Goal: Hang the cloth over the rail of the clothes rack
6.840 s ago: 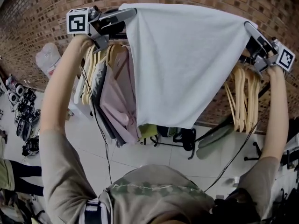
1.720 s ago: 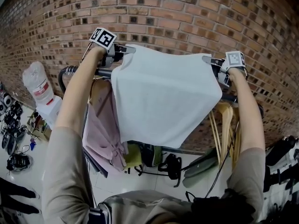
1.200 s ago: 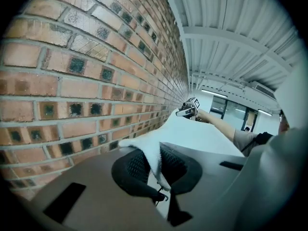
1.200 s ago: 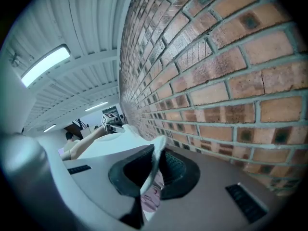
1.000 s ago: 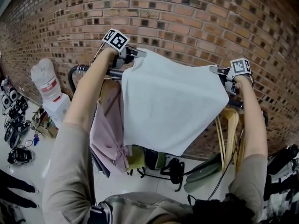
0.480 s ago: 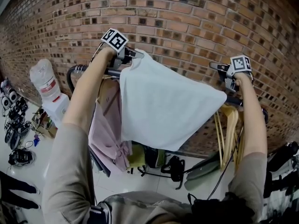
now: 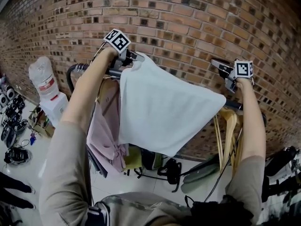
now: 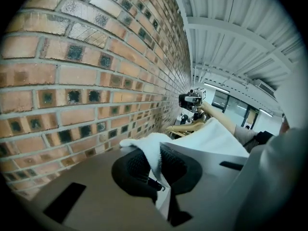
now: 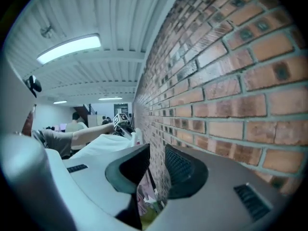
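The brick wall [image 7: 188,22] fills the upper half of the head view and one side of each gripper view. In front of it the white cloth [image 7: 164,107] spreads across the middle of the frame. It covers the middle stretch of the dark rail [image 7: 75,70], and its lower edge hangs down towards the tiled floor [image 7: 131,182].

Left of the cloth, a pink garment [image 7: 106,131] hangs from the rail. At the right, a bunch of bare wooden hangers [image 7: 225,131] hangs below the cloth's right corner. A large water bottle [image 7: 42,84] stands at the far left.

The person's left hand-held gripper [image 7: 136,59] sits at upper centre-left, just above the rail. In its own view this hand-held gripper [image 8: 158,163] has its jaws closed on the cloth's top corner, with the white fabric [image 8: 216,136] bunched between the pads and running off to the right.

The right hand-held gripper [image 7: 217,64] is at upper right, above the cloth's right corner and apart from it. In its own view this hand-held gripper [image 9: 156,170] has its jaws slightly apart with nothing between them. The cloth [image 9: 103,146] lies to the left of and beyond the jaws, reaching towards the other arm.
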`<state>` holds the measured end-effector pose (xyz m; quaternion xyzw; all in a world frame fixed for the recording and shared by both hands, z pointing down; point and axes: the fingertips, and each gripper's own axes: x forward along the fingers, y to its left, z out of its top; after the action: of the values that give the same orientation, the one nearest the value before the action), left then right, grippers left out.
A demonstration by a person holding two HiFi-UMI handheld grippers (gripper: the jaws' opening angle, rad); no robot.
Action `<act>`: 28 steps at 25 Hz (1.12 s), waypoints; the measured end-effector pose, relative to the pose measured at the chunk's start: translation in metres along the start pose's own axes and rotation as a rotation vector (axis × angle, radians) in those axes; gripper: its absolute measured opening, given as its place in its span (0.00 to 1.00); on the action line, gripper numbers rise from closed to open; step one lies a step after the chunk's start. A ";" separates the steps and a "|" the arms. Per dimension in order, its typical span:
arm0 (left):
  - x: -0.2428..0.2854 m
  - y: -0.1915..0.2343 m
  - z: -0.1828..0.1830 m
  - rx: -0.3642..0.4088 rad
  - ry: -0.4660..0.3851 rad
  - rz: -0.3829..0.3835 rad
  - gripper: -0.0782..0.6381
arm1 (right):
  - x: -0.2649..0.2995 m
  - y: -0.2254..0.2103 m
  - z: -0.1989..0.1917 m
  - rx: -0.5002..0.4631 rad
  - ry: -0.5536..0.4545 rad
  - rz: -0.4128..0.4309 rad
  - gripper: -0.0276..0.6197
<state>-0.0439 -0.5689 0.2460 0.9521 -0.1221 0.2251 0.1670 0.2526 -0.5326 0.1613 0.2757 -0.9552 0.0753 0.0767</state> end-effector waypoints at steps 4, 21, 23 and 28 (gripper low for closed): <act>-0.003 0.000 -0.004 -0.009 0.007 -0.001 0.13 | -0.004 0.009 0.013 -0.097 -0.021 0.014 0.17; -0.001 0.002 -0.012 -0.017 0.045 0.004 0.13 | -0.031 0.078 0.079 -0.194 -0.143 0.024 0.17; 0.000 0.002 -0.012 -0.017 0.046 0.004 0.13 | -0.038 0.102 0.090 -0.187 -0.168 0.057 0.17; 0.000 0.000 -0.012 -0.013 0.047 -0.002 0.13 | -0.046 0.191 0.095 -0.204 -0.210 0.149 0.17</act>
<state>-0.0488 -0.5646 0.2557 0.9456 -0.1186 0.2463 0.1762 0.1786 -0.3668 0.0409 0.2011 -0.9785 -0.0458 -0.0017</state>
